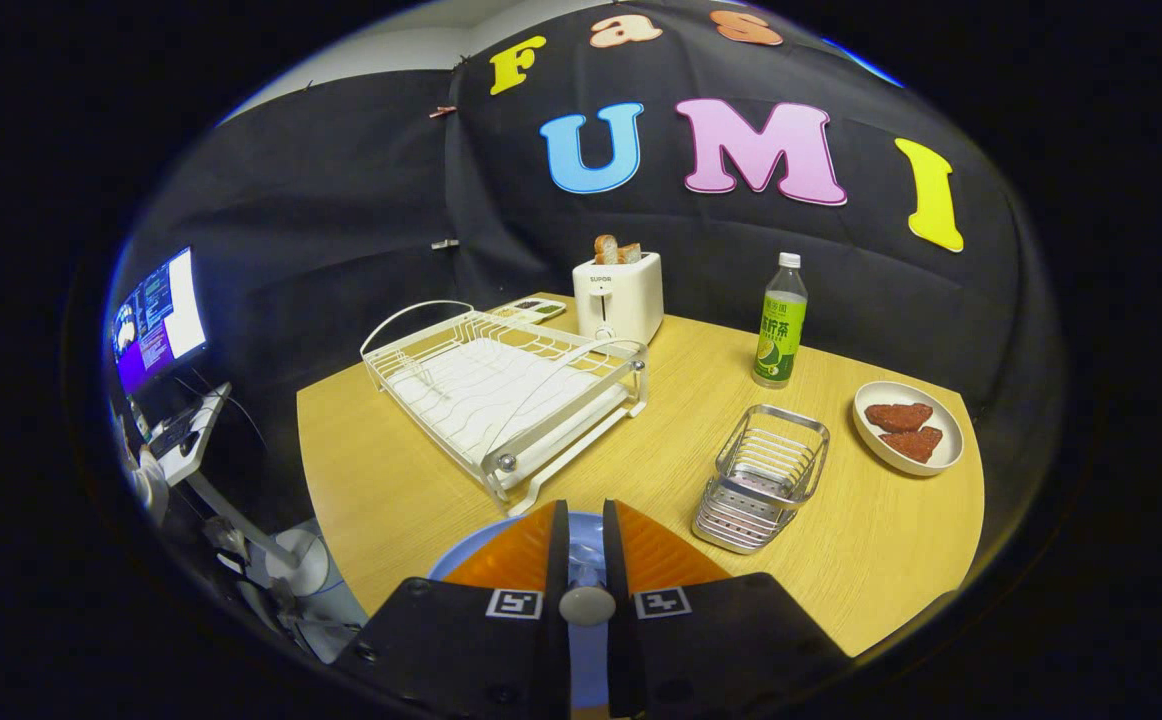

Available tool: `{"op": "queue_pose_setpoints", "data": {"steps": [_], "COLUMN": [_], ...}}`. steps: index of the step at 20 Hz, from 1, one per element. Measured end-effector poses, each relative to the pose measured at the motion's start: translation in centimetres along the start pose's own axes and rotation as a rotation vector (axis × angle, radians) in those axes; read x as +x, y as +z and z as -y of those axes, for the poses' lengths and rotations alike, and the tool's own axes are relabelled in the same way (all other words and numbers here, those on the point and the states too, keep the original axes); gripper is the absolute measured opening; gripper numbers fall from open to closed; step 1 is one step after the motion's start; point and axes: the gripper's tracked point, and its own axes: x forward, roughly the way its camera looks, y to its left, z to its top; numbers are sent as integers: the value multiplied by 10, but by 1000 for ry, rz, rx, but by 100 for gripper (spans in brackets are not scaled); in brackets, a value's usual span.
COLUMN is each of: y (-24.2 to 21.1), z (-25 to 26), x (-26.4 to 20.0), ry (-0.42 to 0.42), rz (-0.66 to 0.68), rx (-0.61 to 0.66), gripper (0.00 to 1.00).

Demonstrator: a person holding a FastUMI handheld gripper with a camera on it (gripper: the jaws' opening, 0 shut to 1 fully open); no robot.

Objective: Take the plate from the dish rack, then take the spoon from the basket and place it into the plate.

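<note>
Gripper at bottom centre of frame, orange fingers drawn close together with a narrow gap. Pale rounded spoon end caught between the fingers, near their base; both fingers appear to press on it, so gripper clenched on the spoon. Rest of the spoon hidden by the fingers.

Blue plate lying on the wooden surface directly under the fingers, rim showing to the left of them and a blue patch visible through the gap. Whether the spoon touches the plate: cannot tell.

White wire dish rack beyond the fingers, centre-left of frame, standing on the surface, no plate seen in it. Metal wire basket just right of the fingers and slightly ahead, lower right of centre, nothing seen inside.

White toaster behind the rack at upper centre, two bread slices standing up out of its slots. Small tray with dark items just left of the toaster, details too small to tell. Green-labelled bottle upright to the right of the toaster. Shallow white dish at the right edge of the surface, holding two reddish-brown pieces, well apart from the basket.

Lit monitor on a stand at far left of frame, off the surface.
</note>
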Motion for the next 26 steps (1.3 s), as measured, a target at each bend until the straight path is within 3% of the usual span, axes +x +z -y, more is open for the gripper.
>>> {"op": "queue_pose_setpoints", "data": {"steps": [14,15,19,26], "y": [-32,-29,3,103], "z": [-7,-4,1,25], "x": [-2,-3,-20,-60], "ry": [27,13,-45,-298], "rz": [-115,-111,-49,144], "rx": [3,-1,35,92], "gripper": [28,34,100,100]}}
